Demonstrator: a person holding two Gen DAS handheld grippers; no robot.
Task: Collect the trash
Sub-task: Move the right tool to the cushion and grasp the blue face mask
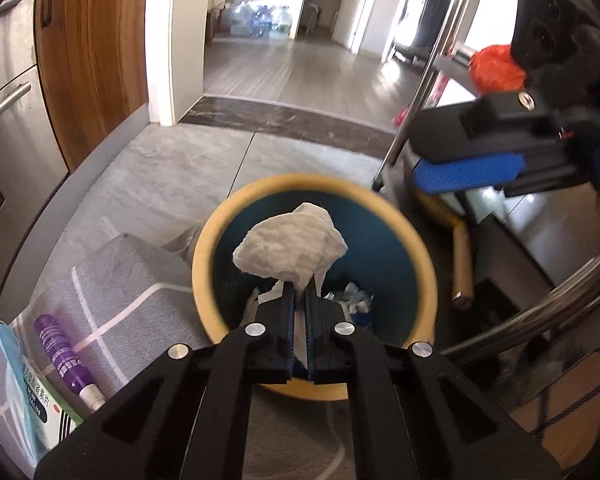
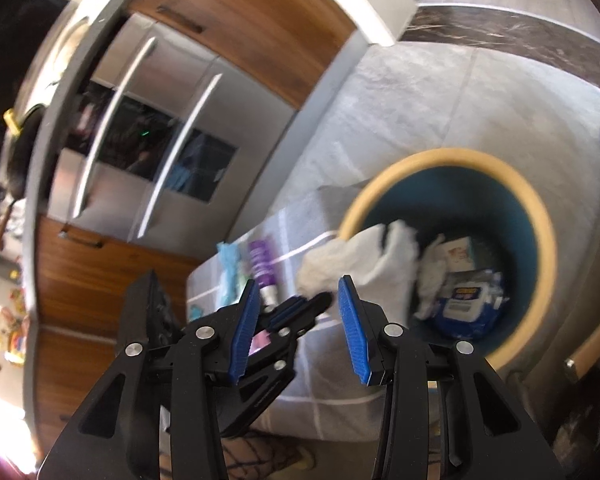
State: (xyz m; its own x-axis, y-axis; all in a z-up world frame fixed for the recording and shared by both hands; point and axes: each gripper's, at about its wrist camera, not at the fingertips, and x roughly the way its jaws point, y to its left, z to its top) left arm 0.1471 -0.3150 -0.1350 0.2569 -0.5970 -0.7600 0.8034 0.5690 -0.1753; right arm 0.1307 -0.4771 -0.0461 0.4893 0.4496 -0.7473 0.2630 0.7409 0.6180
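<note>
Tissue [image 1: 292,240], white and crumpled, is pinched at its lower corner between the clenched jaws of the left tool [image 1: 299,300], low centre of the left wrist view. The wad is held directly above the mouth of the bin [image 1: 204,240], a round container with a tan rim and dark blue inside; the placement is judged to be deliberate, so that a release lets the tissue fall straight in. Only a small fold is gripped, the bulk standing free above the jaws, which should let it drop cleanly.

In the right wrist view the right tool [image 2: 298,320] is seen at lower centre with its blue pads [image 2: 244,328] standing apart and nothing between them; it is held idle, beside the bin rather than over it. The left tool and its tissue are seen past it, at the bin's near rim.

Earlier trash is seen at the bin's bottom: white paper scraps and a blue-and-white packet [image 2: 466,304].

To the left of the bin, a grey box with white lines [image 1: 112,280] stands just beside it, with a purple tube [image 1: 60,352] and a pale blue packet [image 1: 16,392] lying on top.

Farther off, grey floor tiles [image 1: 188,176] run to a dark threshold strip and a bright doorway at upper centre. Wooden cabinet fronts and steel appliance doors [image 2: 140,128] fill the left.
</note>
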